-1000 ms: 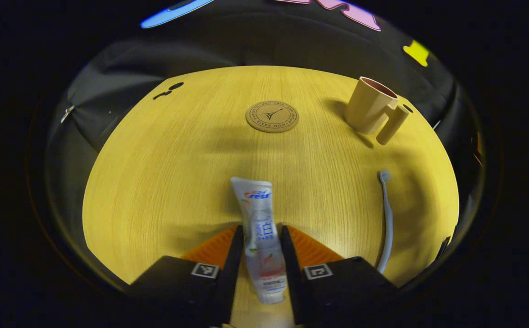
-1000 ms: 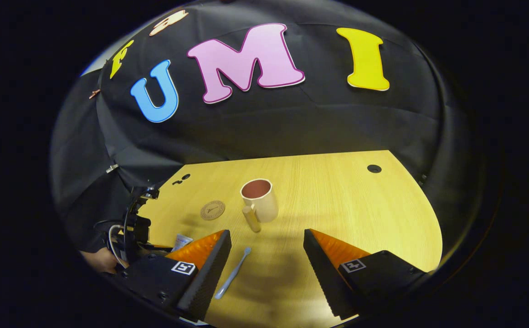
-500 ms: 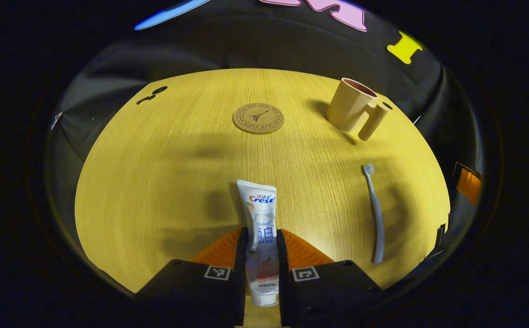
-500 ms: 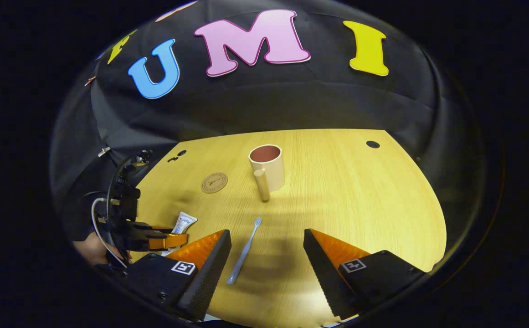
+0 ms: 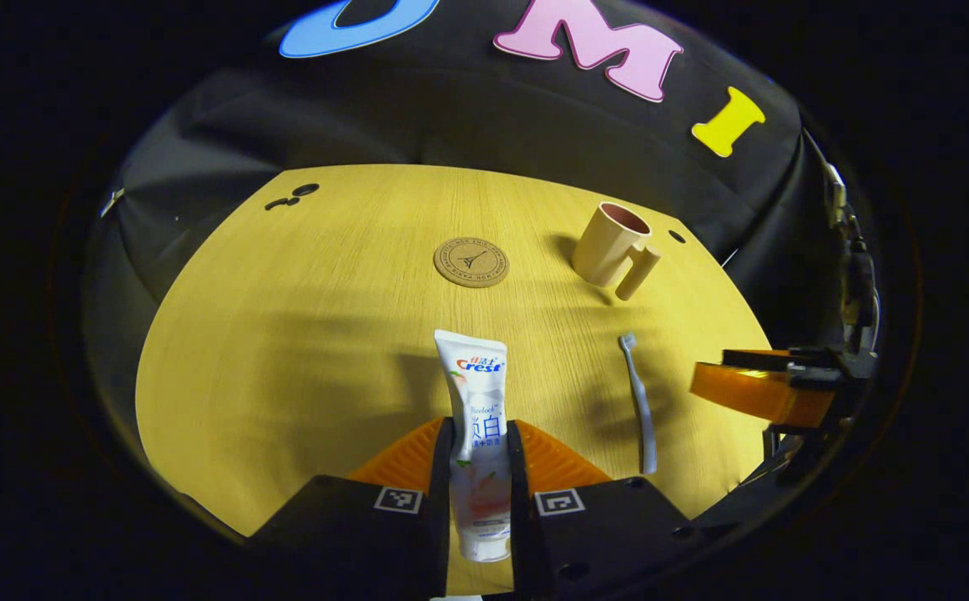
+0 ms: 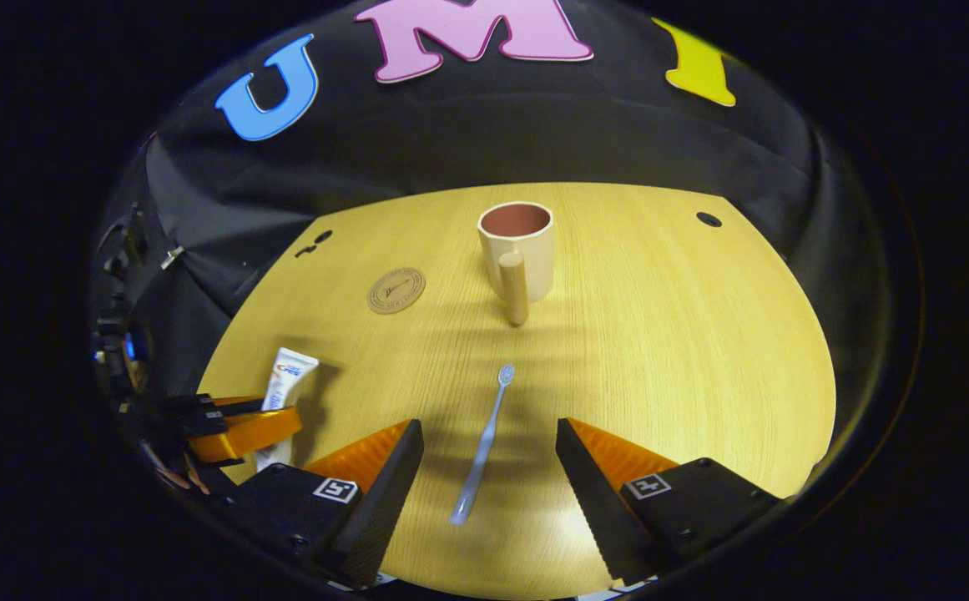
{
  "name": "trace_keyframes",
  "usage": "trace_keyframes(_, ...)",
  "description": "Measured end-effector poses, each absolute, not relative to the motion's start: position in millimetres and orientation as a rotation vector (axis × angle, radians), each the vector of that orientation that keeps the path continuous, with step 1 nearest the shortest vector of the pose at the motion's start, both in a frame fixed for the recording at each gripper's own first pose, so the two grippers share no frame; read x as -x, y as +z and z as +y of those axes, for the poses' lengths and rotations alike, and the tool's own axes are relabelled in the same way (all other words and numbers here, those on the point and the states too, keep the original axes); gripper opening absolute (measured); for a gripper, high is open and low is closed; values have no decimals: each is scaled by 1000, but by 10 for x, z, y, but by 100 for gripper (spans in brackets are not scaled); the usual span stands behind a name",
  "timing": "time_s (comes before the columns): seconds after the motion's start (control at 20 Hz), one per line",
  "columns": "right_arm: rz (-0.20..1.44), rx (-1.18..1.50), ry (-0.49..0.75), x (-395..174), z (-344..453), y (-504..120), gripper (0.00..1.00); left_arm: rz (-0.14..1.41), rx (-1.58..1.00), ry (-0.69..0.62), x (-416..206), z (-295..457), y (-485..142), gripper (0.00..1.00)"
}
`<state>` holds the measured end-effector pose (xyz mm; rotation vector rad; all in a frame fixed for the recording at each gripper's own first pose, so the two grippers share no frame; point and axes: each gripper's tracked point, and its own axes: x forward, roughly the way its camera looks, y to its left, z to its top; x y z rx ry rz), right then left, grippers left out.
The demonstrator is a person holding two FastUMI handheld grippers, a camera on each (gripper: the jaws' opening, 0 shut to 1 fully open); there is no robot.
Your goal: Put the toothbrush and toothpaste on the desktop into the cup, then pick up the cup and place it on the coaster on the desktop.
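Observation:
My left gripper [image 5: 480, 434] is shut on the white toothpaste tube [image 5: 476, 392], lifted off the yellow desktop [image 5: 300, 334]; the same tube [image 6: 284, 388] and left gripper [image 6: 238, 426] appear in the right gripper view at the lower left. The pale blue toothbrush [image 6: 484, 442] lies flat between the fingers of my open right gripper [image 6: 488, 438], with nothing touching it; it also shows as toothbrush [image 5: 641, 401] in the left gripper view, with the right gripper [image 5: 764, 388] to its right. The beige cup [image 6: 517, 246] stands upright with its handle toward me. The round cork coaster [image 6: 396, 290] lies left of it.
Small dark holes mark the desktop at the far left [image 6: 317, 240] and far right [image 6: 708, 219]. The black cloth wall rises right behind the desk's far edge. A cable and mount [image 5: 851, 250] of the other hand's device stand at the right of the left gripper view.
The left gripper closed on the toothpaste tube and lifted it. The right gripper came lower and forward until the toothbrush lay between its open fingers.

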<state>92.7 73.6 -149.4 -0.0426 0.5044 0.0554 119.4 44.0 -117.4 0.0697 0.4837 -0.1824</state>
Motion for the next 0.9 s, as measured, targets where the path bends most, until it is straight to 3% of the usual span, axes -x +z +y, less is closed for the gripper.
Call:
trace_keyframes(0.25, 617, 57, 2, -1079, 783, -1923, 99, 469, -58, -174, -1035, 703, -1204, 34)
trace_keyframes(0.4, 672, 38, -19, -1098, 798, -2109, 83, 466, -66, -158, -963, 827, -1235, 35)
trace_keyframes(0.65, 695, 21, -54, -1180, 809, -2236, 74, 456, -51, -160, -877, 862, -1213, 35)
trace_keyframes(0.75, 700, 25, -78, -1192, 775, -2239, 65, 458, -56, -169, -857, 830, -1214, 35)
trace_keyframes(0.8, 701, 39, -97, -1186, 732, -2240, 58, 457, -64, -174, -854, 810, -1222, 30)
trace_keyframes(0.9, 692, 61, -125, -1196, 659, -2224, 33, 454, -79, -187, -837, 754, -1218, 34)
